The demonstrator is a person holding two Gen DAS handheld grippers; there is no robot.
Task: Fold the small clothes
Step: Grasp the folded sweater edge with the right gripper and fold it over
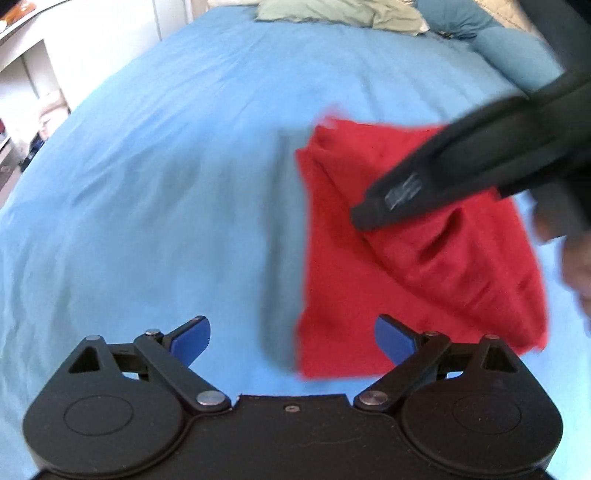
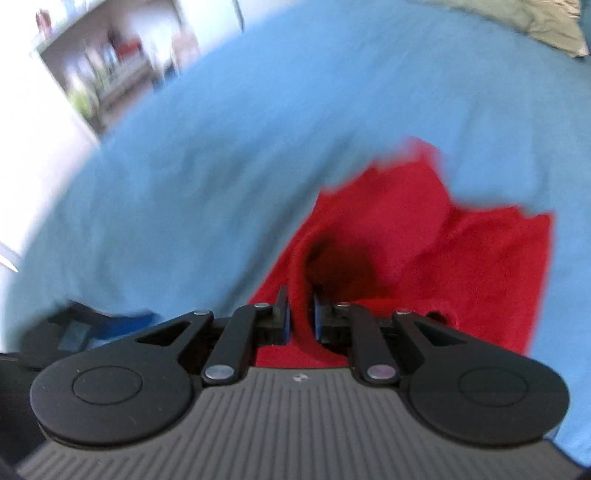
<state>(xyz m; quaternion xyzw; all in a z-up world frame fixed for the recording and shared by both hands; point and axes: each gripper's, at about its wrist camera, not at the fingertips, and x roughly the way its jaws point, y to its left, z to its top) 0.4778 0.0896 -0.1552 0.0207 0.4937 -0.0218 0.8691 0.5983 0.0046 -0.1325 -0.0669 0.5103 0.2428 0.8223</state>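
Observation:
A small red garment (image 1: 369,258) lies partly folded on the blue bed sheet (image 1: 166,184). My left gripper (image 1: 291,341) is open and empty, low over the sheet just left of the garment's near corner. My right gripper (image 2: 301,314) is shut on a fold of the red garment (image 2: 424,240) and holds it lifted. The right gripper's black body (image 1: 461,162) reaches in from the right above the garment in the left wrist view. Both views are blurred by motion.
Pale green pillows (image 1: 340,13) and a blue pillow (image 1: 517,55) lie at the head of the bed. White shelves (image 1: 26,92) stand beyond the bed's left edge. The left gripper (image 2: 74,328) shows at the lower left of the right wrist view.

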